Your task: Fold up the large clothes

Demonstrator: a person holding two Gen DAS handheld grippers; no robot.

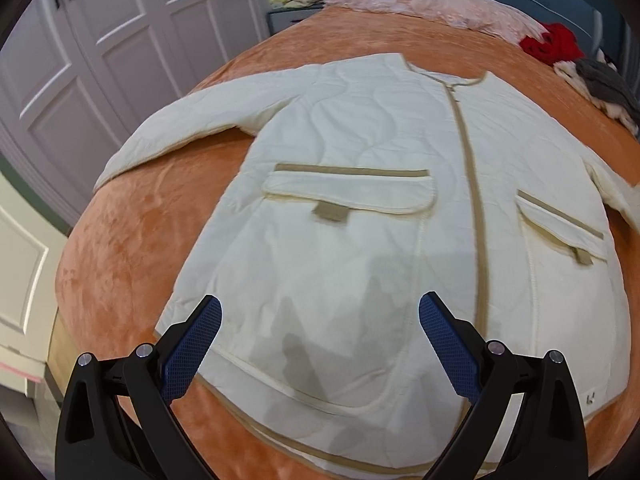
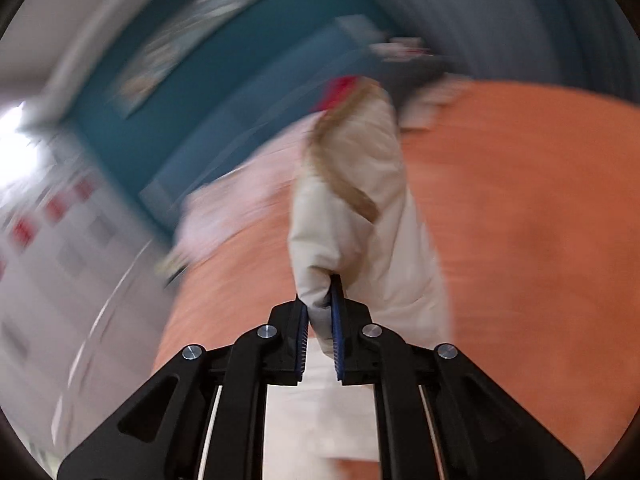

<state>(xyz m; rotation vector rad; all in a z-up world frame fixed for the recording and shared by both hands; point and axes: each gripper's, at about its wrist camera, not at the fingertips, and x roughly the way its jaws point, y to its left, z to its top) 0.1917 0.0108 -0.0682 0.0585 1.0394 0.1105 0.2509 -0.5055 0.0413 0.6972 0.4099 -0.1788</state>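
Cream jacket (image 1: 360,216) flat on orange bedspread (image 1: 132,240), its right sleeve cut off, left gripper (image 1: 320,320) agape above hem, right gripper (image 2: 320,320) clamping blurred jacket fabric

No legible text, brand or number in either view. Small pale mark on near right finger arm of left gripper (image 1: 320,320) — too tiny to read. Tan tab under pocket flap of cream jacket (image 1: 360,220) blurred, blank as far as visible. Framed wall picture (image 2: 180,40), right-wrist view — motion-smeared, unreadable.
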